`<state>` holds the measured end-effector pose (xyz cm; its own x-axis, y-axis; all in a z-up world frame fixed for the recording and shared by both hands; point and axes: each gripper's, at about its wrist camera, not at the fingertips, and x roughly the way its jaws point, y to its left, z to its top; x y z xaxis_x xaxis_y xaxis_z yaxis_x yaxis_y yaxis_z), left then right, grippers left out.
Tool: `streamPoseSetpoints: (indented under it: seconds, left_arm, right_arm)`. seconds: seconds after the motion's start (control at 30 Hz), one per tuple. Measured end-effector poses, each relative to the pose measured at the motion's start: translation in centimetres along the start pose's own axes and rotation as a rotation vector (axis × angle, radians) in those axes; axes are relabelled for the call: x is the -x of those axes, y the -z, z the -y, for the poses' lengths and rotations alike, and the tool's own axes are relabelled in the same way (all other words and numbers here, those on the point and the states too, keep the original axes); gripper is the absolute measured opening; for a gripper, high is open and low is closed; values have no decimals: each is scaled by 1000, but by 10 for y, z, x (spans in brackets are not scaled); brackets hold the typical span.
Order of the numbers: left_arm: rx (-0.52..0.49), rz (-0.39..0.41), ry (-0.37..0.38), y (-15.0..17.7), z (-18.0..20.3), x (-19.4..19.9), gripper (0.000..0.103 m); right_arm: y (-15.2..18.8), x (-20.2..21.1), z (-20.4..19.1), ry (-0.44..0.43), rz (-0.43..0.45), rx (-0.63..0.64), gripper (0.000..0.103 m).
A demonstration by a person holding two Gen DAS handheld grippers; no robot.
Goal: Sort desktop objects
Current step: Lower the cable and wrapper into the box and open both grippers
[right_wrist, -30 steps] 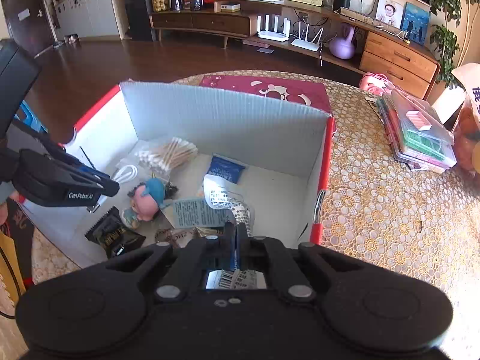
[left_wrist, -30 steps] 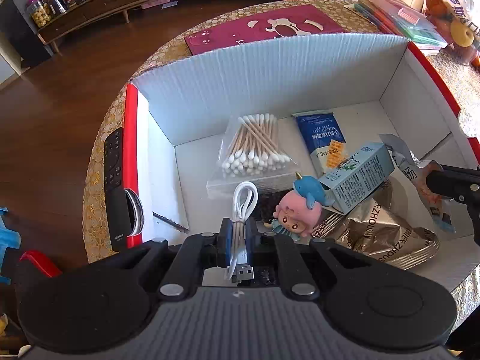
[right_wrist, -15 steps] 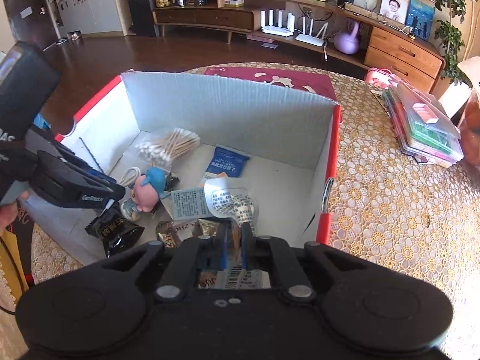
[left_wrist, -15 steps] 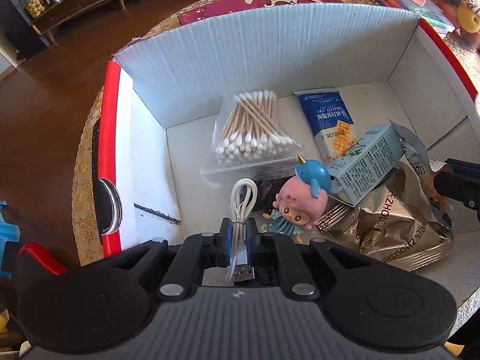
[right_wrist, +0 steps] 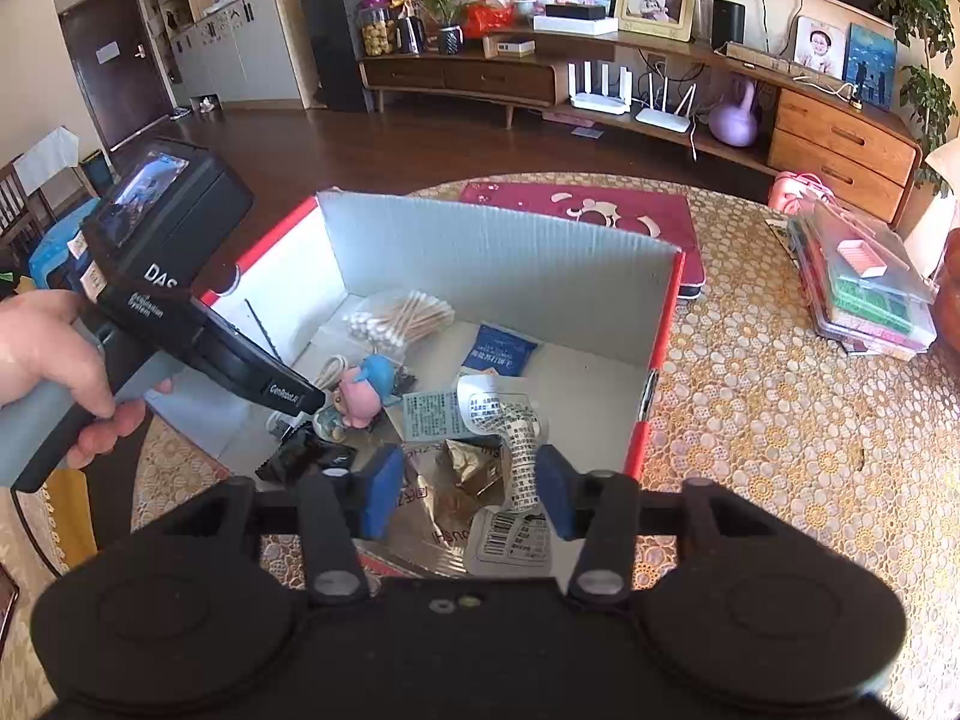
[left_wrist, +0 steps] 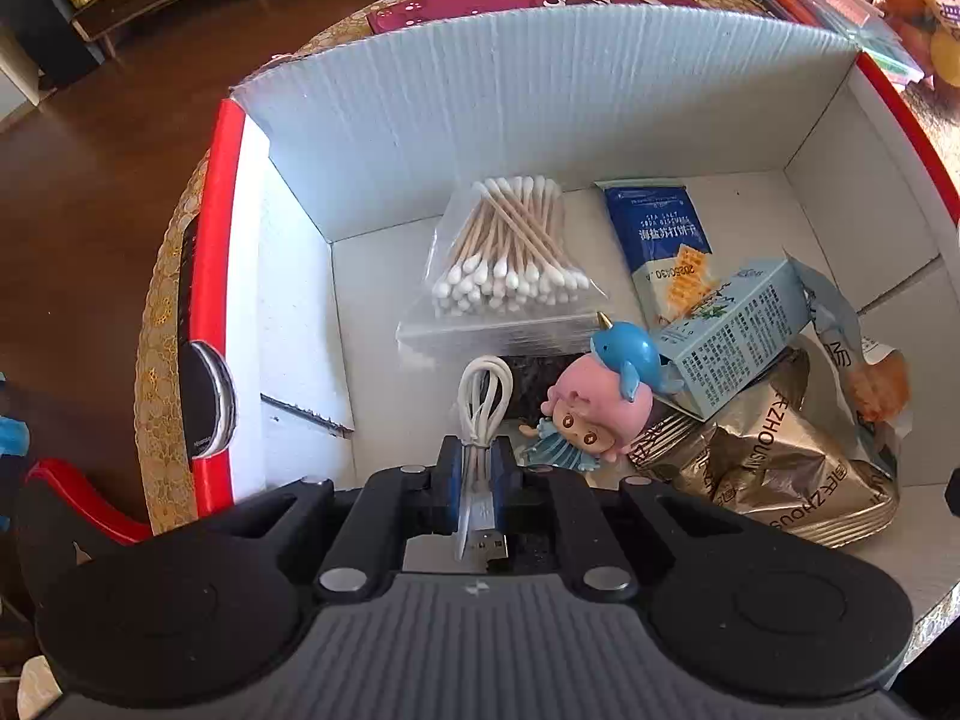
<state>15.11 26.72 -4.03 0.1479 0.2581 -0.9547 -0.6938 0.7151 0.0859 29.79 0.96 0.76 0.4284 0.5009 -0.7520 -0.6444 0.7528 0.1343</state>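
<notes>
1. Inside the white cardboard box on the lace-covered table: left gripper is clamped on a coiled white USB cable, whose loop sticks out ahead of the blue pads and whose plug end pokes back toward the camera.
2. Right gripper has its jaws spread wide with nothing between the pads; it hangs over the near end of the box, above a gold foil pouch and a crinkled snack wrapper.
3. Box contents in the left view: bag of cotton swabs, blue sachet, pale blue carton tilted on the gold pouch, and a pink doll with a blue narwhal hat lying on its side.
4. Dark packet under the cable and doll is mostly hidden (label unreadable).
5. Black object outside the box's left wall is cut off by the red rim; can't identify it.
6. Right view: a hand holds the left gripper's handle, whose body blocks the box's left corner.
</notes>
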Motion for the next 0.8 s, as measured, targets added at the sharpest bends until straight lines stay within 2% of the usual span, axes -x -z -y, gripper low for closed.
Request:
streamPoseSetpoints:
  seconds: [0.2,0.33,0.7,0.8]
  left_arm:
    - [50,20,30,4,-6,20,8]
    - [55,37,46,2,-2,33,8]
    - [42,88,89,25,7,83,8]
    - [40,100,91,31,9,92,8]
  right_arm:
    - [1,15,0,-7,16,4,56]
    - [2,22,-1,-3,22,6,58]
    - [4,44,-11,-21,48,23,69]
    - [5,49,-14,-32,54,28,68]
